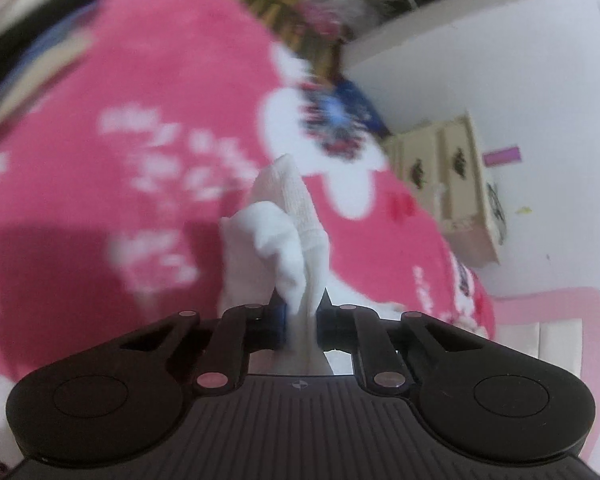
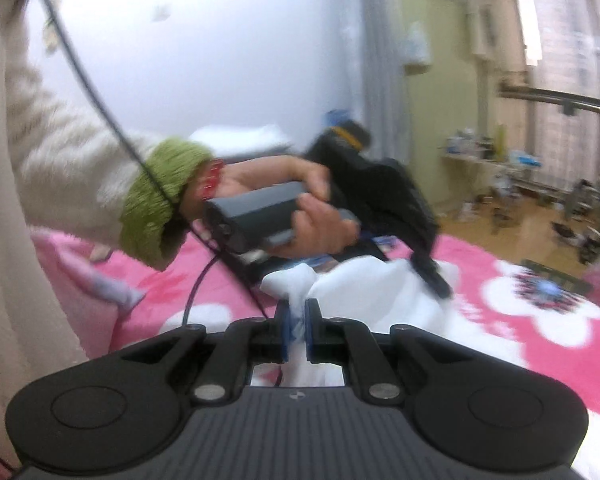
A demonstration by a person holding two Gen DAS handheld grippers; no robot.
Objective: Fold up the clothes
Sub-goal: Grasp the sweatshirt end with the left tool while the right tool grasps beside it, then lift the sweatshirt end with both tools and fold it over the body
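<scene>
- Nearest the lens in the left wrist view: the black two-finger left gripper [image 1: 302,312], jaws drawn in tight on a bunched fold of white knitted cloth garment [image 1: 288,236], which rises toward 12 o'clock from the fingertips.
- In the right wrist view the black right gripper [image 2: 298,322] is likewise clamped on a pinch of the same white garment [image 2: 364,284], the cloth spreading away toward 1 o'clock.
- The garment is held lifted over a pink fleece blanket with white flower print [image 1: 100,128]; the far edge is lost in motion blur.
- The person's left hand [image 2: 300,208], green knitted cuff at the wrist, is seen at 11 o'clock wrapped round the grey handle, its gripper pointed down toward the cloth.
- Step judged: edge being carried over for a fold. Both pinches are best kept level and the cloth taut between them, so that the fold lands straight.
- Release is best withheld until the cloth lies flat on the blanket.
</scene>
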